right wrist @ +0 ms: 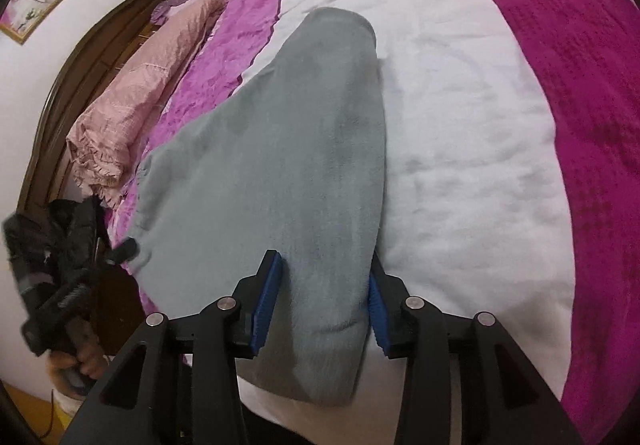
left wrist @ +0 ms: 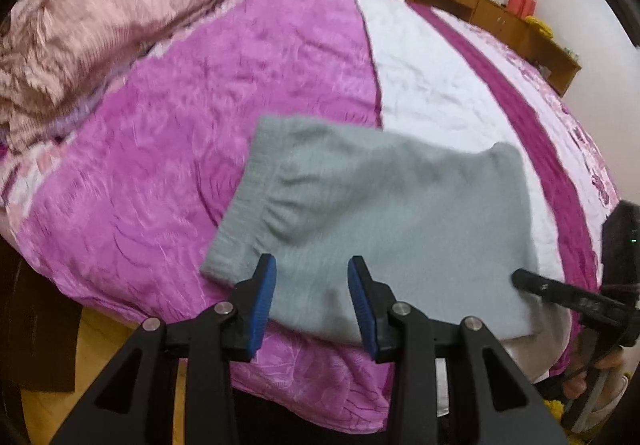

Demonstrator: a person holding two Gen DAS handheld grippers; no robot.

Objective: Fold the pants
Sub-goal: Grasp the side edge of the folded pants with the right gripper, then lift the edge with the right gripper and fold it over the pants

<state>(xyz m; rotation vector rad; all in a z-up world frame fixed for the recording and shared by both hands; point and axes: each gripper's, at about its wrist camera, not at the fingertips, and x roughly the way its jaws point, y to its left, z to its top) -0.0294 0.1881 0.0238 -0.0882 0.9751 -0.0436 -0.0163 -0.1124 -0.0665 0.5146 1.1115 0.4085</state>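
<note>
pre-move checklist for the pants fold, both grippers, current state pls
1. Left gripper open, nothing between the pads: ok.
2. Right gripper open: ok. Its fingers straddle the near end of the gray pants, not clamped.
3. Pants lie as a compact folded bundle on the bedspread, waistband flat at one end: ok.
4. Layer edges aligned underneath: cannot tell, only the top layer shows.
5. Near edge of the pants sits close to the bed's edge: not ok if the next move pulls toward the person; it could slide off.
6. Pink quilt lies apart from the pants: ok.
</note>
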